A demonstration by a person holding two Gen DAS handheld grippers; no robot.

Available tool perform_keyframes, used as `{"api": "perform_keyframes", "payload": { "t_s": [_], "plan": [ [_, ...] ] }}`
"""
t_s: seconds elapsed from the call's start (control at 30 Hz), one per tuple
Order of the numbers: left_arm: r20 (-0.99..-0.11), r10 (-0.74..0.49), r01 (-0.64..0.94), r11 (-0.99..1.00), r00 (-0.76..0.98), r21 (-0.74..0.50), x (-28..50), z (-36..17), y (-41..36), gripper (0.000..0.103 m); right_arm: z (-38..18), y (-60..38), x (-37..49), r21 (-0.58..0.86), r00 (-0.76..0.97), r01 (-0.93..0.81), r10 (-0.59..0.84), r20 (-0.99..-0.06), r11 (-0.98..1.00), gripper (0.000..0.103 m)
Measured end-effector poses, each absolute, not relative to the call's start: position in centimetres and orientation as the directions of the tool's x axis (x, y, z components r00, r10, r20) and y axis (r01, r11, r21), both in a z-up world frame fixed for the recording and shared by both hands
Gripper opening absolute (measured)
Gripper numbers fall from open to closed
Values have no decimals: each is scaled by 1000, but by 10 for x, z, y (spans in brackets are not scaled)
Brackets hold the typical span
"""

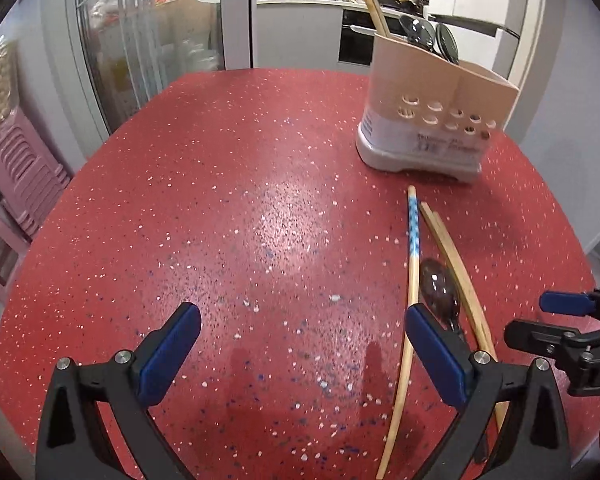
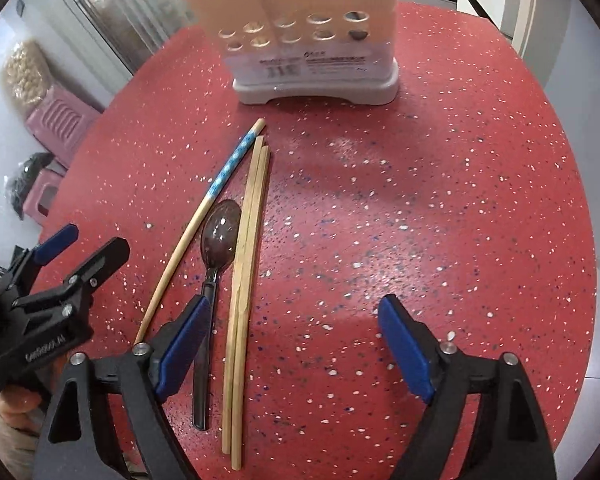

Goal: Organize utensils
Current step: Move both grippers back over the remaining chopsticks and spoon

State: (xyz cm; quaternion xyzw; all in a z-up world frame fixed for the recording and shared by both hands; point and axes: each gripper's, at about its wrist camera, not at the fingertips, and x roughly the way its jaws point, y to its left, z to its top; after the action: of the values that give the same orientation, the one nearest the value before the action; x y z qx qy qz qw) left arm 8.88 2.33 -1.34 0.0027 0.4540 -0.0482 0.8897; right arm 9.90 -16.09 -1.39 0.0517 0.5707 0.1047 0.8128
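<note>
Because both grippers' fingers (image 2: 184, 344) gaped wide and empty, the dark spoon (image 2: 220, 232) wedged between chopsticks (image 2: 244, 264) risked scattering them.

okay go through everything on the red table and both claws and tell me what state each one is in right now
Left claw: open, empty.
Right claw: open, empty.
Utensil holder: upright, already holds chopsticks and spoons.
Blue-patterned chopstick: flat on table.
Plain chopstick pair: flat, side by side.
Dark spoon: flat between them, bowl toward holder.
</note>
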Motion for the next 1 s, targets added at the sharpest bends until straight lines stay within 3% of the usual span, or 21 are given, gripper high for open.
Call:
{"api": "perform_keyframes", "payload": {
  "t_s": [0.13,0.33,1.0],
  "plan": [
    [-812,-85,88,995,577,-41,83,-15,24,103,-19,-152,96,168,320,-117,197,-927,979,62],
    [-817,-98,104,994,568,-46,78,-18,21,103,-20,-141,92,107,332,-136,147,-932,985,51],
    [-847,-93,197,980,523,14,78,-35,1,103,-24,-118,95,41,336,-164,95,-937,986,47]
  ]
}}
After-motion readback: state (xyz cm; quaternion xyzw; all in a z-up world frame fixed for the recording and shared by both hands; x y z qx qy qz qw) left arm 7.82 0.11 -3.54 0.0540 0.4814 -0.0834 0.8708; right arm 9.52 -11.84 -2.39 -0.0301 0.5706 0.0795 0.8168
